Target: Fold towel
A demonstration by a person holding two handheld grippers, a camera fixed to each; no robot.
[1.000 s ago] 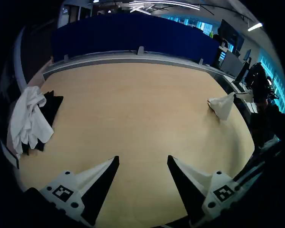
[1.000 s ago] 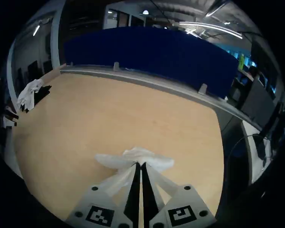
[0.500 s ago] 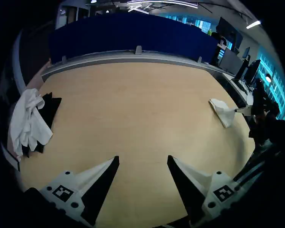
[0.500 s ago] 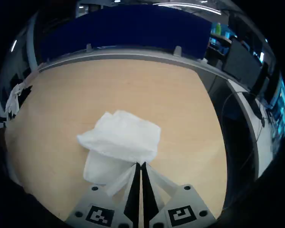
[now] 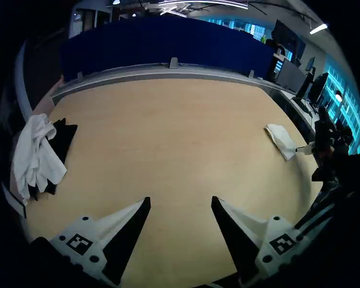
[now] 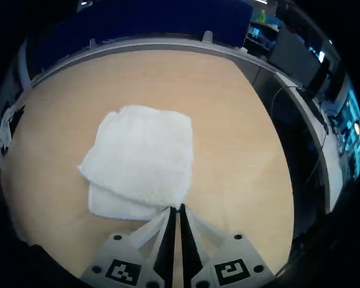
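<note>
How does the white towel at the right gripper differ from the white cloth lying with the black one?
The folded towel lies flat in neat layers; the white cloth is a crumpled heap. The folded towel rests on bare table; the white cloth lies partly over a black cloth. The right gripper pinches the folded towel's corner; nothing holds the white cloth. Both are white fabric on one table.

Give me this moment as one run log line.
towel: folded, flat on table | right gripper: jaws shut on towel corner | left gripper: jaws open, empty
</note>
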